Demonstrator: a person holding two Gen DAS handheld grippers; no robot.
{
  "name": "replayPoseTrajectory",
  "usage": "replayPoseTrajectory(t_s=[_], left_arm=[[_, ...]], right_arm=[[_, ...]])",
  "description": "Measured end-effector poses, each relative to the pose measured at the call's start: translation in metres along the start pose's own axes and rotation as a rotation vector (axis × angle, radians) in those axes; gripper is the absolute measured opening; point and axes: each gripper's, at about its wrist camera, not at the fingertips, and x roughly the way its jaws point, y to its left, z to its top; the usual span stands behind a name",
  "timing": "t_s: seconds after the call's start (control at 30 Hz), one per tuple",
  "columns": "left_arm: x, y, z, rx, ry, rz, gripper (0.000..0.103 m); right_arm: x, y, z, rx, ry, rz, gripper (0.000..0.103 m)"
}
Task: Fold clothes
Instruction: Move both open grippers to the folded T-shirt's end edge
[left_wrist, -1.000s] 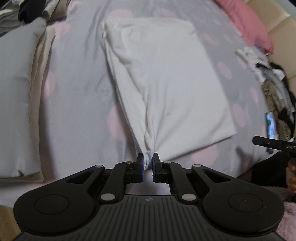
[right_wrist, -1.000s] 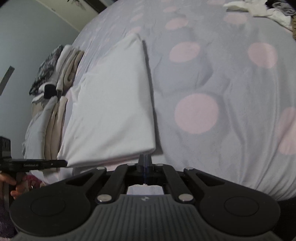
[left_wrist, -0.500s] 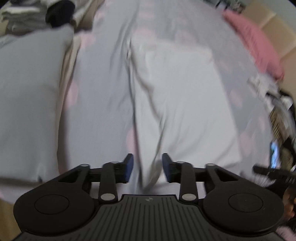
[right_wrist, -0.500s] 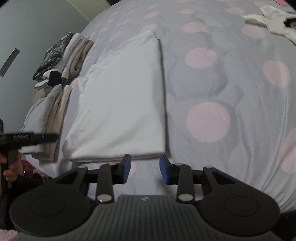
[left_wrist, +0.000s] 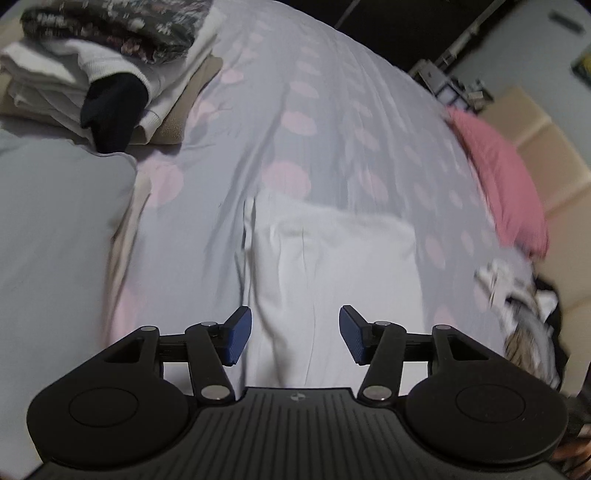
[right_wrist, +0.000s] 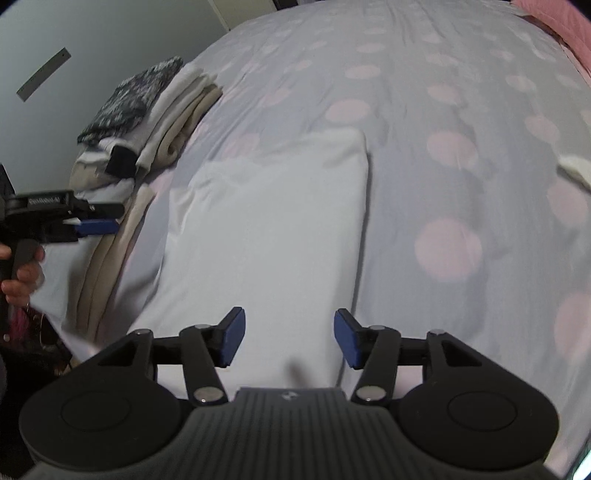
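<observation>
Two tools. Left tool (left_wrist: 295, 334): jaws apart, just been opening, gripping nothing; blue ribbed pads (left_wrist: 238, 338). Right tool (right_wrist: 289, 338): same, jaws wide after opening, empty. One white garment (right_wrist: 266, 236), folded to a soft rectangle, smooth with faint creases, flat on the bed (right_wrist: 424, 110) just ahead of both tools. Bedcover grey, pink dots. One stack (left_wrist: 110, 74) of folded clothes far left. One pink pillow (left_wrist: 498, 177) far right.

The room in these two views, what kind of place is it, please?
Most likely a bedroom at home. A wide bed with a grey cover with pink dots fills both views, a pink pillow lies against a beige padded headboard, and a stack of folded clothes sits at the bed's edge.
</observation>
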Motion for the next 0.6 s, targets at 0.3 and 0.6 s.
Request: replayPoseTrajectory(t_s=[0.3,0.6], left_arm=[[0.061,0.021,0.015,-0.074,-0.001,0.028,0.050],[0.095,0.029,0.017,-0.070,0.019,0.050,0.041]], right_arm=[[0.059,-0.038,0.049,0.104,-0.037,0.009,0.057],[0.106,-0.071,0.067,0.252,-0.035,0.050,0.056]])
